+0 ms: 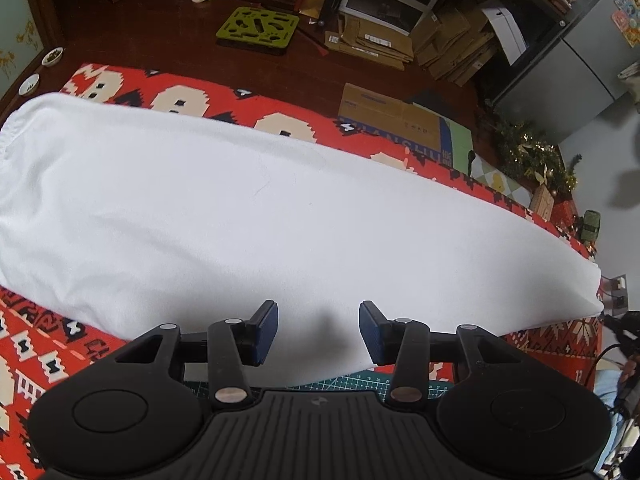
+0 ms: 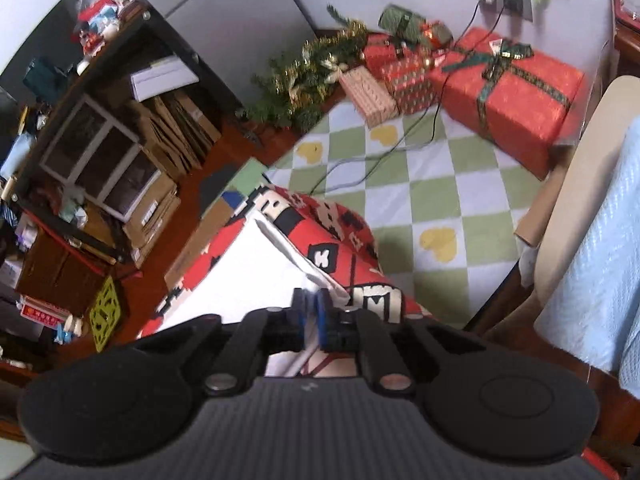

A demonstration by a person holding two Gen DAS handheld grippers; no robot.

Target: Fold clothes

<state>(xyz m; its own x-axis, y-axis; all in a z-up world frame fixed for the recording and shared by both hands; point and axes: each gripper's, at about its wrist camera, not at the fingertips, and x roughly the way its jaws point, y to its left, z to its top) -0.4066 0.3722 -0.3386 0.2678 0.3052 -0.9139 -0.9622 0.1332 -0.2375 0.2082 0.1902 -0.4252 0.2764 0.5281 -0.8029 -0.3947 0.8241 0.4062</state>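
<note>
My left gripper (image 1: 318, 332) hangs wide open over the near edge of the white garment (image 1: 248, 208), its blue pads holding nothing. The cloth is smooth, soft-looking, folded into a long band on the red patterned cover (image 1: 132, 88); its long axis runs from a gathered end at far left to a tapered end at right. My right gripper (image 2: 313, 320) is pinched tight on that garment's (image 2: 248, 272) layered edge at the end.
</note>
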